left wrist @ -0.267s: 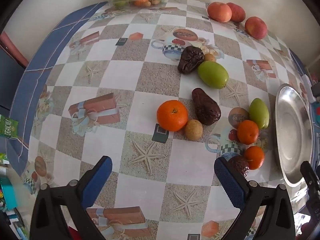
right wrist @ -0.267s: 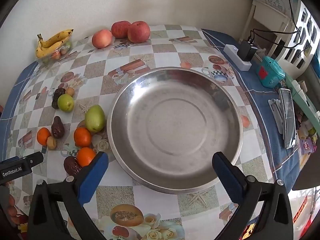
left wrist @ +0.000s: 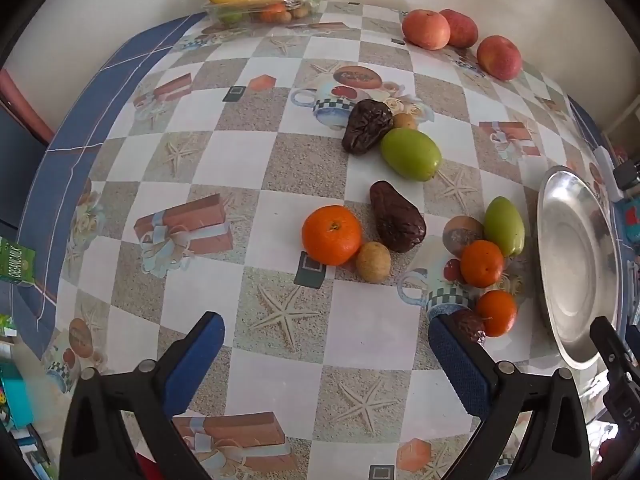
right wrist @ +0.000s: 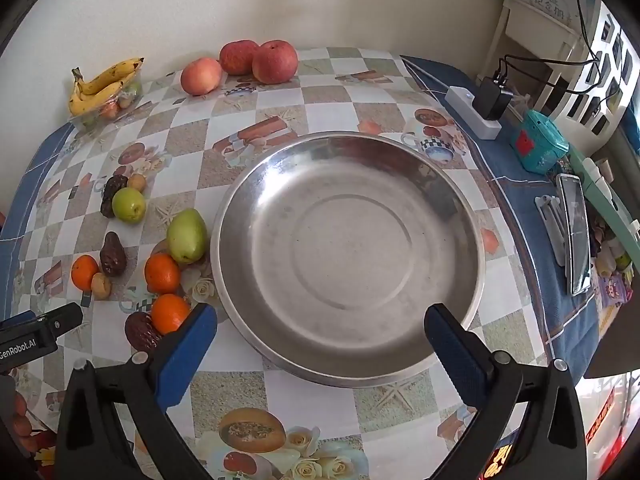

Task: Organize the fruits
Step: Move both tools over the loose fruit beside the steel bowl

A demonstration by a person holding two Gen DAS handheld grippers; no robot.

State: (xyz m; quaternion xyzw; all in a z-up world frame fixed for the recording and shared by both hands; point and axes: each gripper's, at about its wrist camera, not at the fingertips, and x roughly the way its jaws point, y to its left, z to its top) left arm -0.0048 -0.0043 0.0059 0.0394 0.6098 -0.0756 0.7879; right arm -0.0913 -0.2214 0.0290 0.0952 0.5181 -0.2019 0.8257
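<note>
Both grippers, left gripper (left wrist: 326, 354) and right gripper (right wrist: 320, 344), hang wide apart, gripping nothing, over a checkered tablecloth (left wrist: 188, 168). Nearest the right one sits an empty steel bowl (right wrist: 348, 372); oranges (right wrist: 162, 273), green fruits and dark ones lie scattered left of it. Farther off, apples (right wrist: 275, 61) line the cream wall, bananas (right wrist: 102, 84) top a clear dish.

my table (left wrist: 280, 184), in a checkered printed cloth, carries a steel bowl (right wrist: 348, 368), three apples (right wrist: 240, 56) by the wall, a banana tray (left wrist: 272, 12), scattered oranges (left wrist: 332, 234), green fruit (left wrist: 410, 154), dark wrinkled fruit (left wrist: 396, 218) and a power strip (right wrist: 472, 114).
</note>
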